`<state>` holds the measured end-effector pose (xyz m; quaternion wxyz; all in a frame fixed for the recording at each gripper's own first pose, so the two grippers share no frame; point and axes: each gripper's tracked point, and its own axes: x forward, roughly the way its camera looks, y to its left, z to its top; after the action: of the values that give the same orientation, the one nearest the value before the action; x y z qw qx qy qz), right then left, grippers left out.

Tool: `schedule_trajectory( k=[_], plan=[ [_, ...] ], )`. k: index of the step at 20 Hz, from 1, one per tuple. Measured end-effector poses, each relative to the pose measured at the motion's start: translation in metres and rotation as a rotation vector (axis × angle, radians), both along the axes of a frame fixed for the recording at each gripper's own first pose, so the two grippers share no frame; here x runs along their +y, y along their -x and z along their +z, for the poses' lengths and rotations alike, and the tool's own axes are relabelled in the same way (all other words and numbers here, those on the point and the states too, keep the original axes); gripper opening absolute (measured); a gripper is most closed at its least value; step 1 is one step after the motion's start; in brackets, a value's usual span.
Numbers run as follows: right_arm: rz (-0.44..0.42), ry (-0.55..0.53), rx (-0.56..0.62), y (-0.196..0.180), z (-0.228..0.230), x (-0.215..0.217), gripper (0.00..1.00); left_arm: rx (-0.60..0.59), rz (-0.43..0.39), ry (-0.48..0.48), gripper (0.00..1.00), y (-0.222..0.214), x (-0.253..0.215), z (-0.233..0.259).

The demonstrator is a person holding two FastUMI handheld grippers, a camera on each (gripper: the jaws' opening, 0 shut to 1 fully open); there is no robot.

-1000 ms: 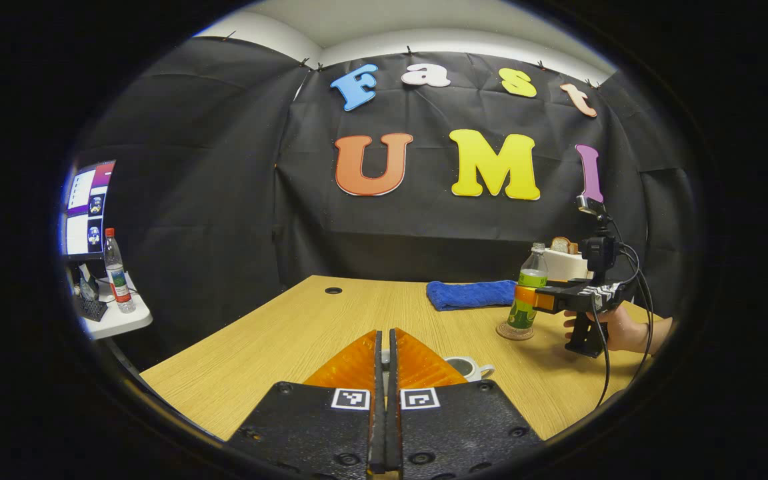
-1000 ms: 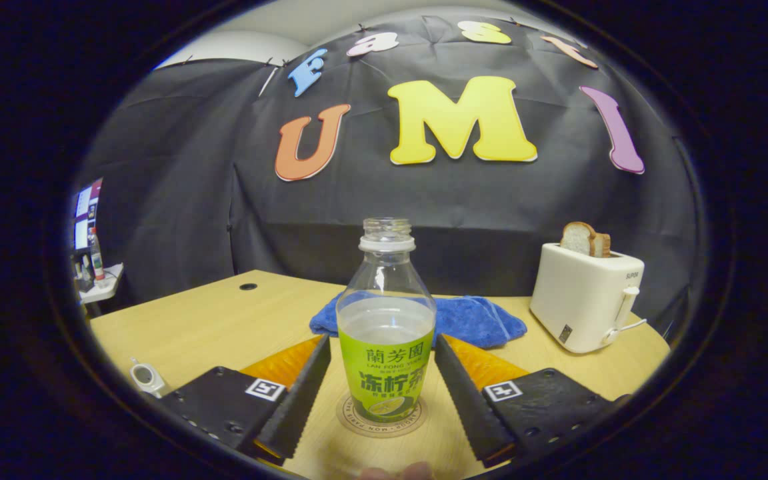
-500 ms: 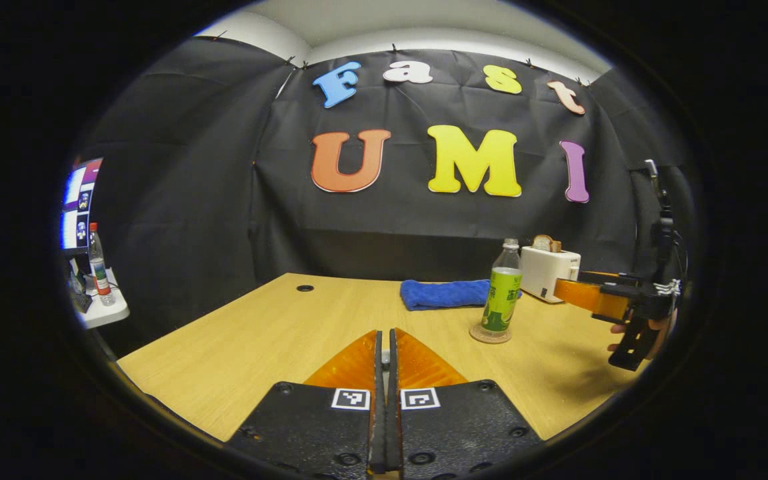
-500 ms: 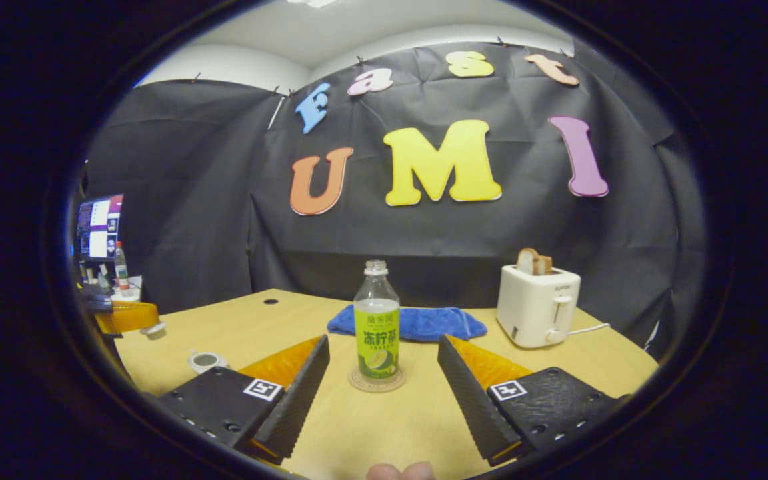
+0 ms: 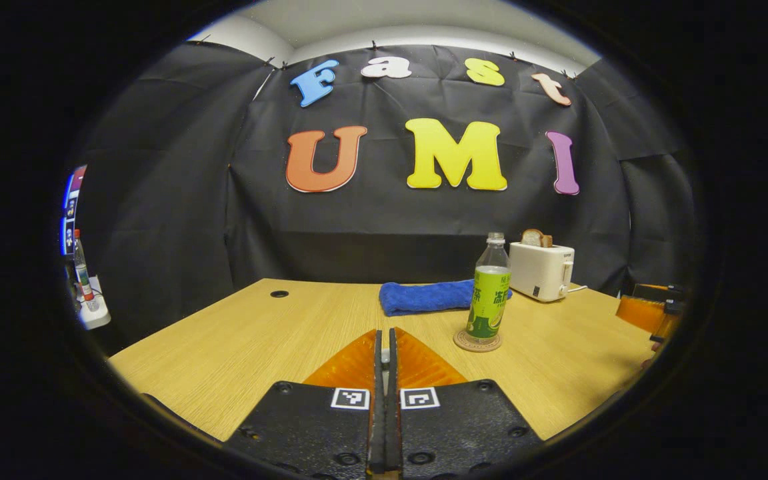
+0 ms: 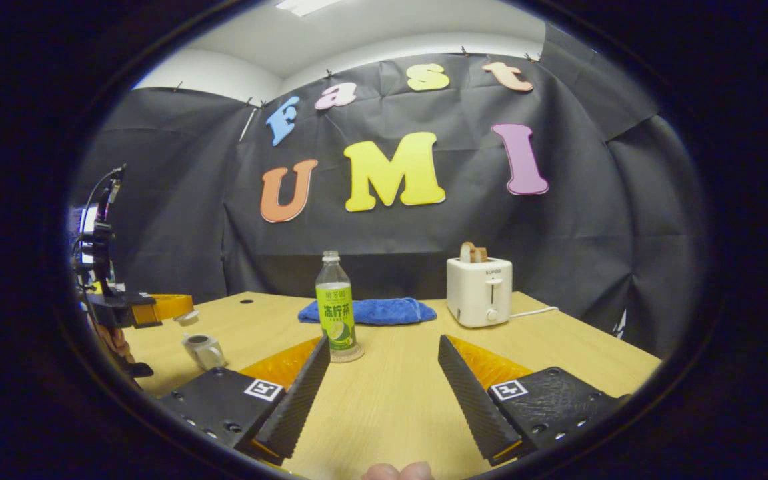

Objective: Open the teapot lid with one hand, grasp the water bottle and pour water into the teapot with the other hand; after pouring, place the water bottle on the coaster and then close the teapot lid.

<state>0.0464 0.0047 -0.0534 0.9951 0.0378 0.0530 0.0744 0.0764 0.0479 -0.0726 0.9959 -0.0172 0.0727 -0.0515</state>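
The right gripper view showed the teapot (image 6: 203, 349) on the tabletop (image 6: 391, 400), with its lid (image 6: 189, 317) pinched in the left tool (image 6: 181, 308) above it. The water bottle (image 5: 489, 292) stood on the coaster (image 5: 477, 342). The right tool (image 6: 381, 373) was spread wide and had backed away from the bottle

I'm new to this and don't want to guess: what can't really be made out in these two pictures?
- The teapot: right gripper view, too small to see any water inside.
- The teapot lid: right gripper view, a tiny pale piece at the tips of the left gripper; its shape is too small to judge.
- The right gripper: left gripper view, cut off by the picture's edge.
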Motion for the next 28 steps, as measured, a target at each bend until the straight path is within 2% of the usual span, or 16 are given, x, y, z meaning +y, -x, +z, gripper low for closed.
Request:
schedule_trajectory(
  k=[8,13,14,15,28],
  plan=[
    [0.001,0.021,-0.011,-0.002,-0.001,0.002,0.96,0.046,0.031,-0.013,0.03,-0.008,0.010,-0.026],
    [0.004,0.019,-0.010,-0.001,-0.002,0.004,0.97,0.058,0.038,-0.007,0.03,-0.008,0.011,-0.032],
    [0.010,0.010,0.001,0.000,-0.005,0.005,0.94,0.060,0.042,-0.008,0.03,-0.009,0.011,-0.032],
    [0.017,0.001,0.010,0.001,-0.007,0.007,0.97,0.061,0.040,-0.007,0.03,-0.010,0.010,-0.033],
    [0.011,0.000,0.013,0.003,-0.011,0.002,0.96,0.087,0.060,-0.031,0.04,-0.009,0.011,-0.043]
  ],
)
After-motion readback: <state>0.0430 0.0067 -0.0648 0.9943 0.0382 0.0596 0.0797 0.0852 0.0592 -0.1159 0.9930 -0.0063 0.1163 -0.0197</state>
